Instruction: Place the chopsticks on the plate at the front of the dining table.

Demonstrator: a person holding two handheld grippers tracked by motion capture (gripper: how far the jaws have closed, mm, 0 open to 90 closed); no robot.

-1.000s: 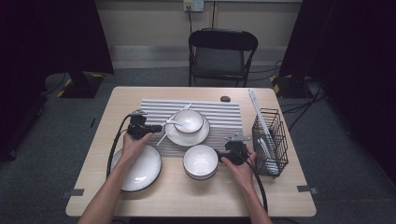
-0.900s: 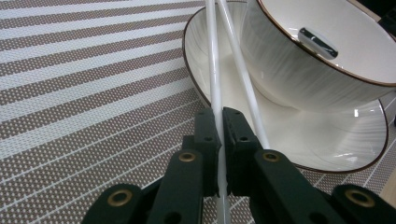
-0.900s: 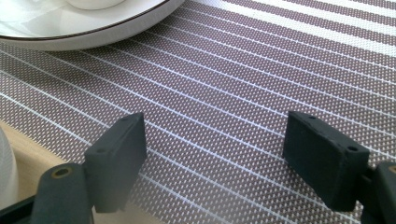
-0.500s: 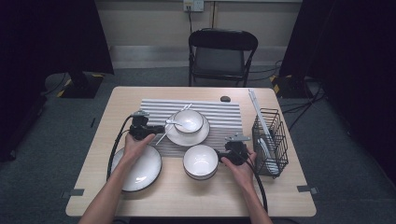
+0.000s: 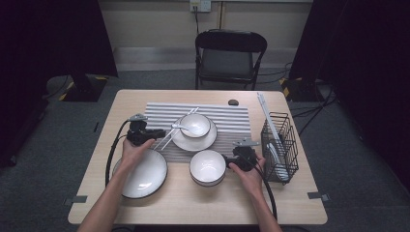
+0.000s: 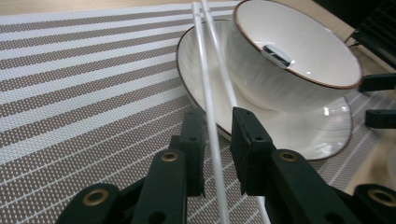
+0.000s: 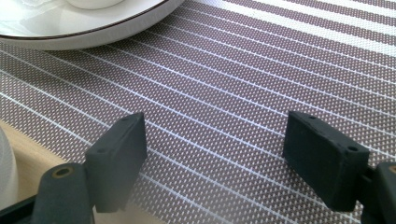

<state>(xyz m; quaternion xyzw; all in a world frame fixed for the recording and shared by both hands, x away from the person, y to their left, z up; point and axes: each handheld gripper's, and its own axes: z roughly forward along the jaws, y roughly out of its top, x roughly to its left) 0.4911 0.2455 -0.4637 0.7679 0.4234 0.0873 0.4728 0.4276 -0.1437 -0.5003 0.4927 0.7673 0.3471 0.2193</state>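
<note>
Loosened since earlier, left gripper (image 6: 217, 135) jaws stand slightly spread, seemingly untouching, around white chopsticks (image 6: 208, 93).

From where I sit, a wooden table (image 5: 193, 203) stands on grey carpet (image 5: 53, 159). At twelve o'clock, beyond the far edge, a black folding chair (image 5: 230, 58) faces me. Behind it runs a pale wall (image 5: 154, 24) with a socket (image 5: 200, 5) high at twelve. Dark curtains (image 5: 43, 43) hang at ten and two o'clock. Cables (image 5: 309, 108) trail over the floor at two.
</note>
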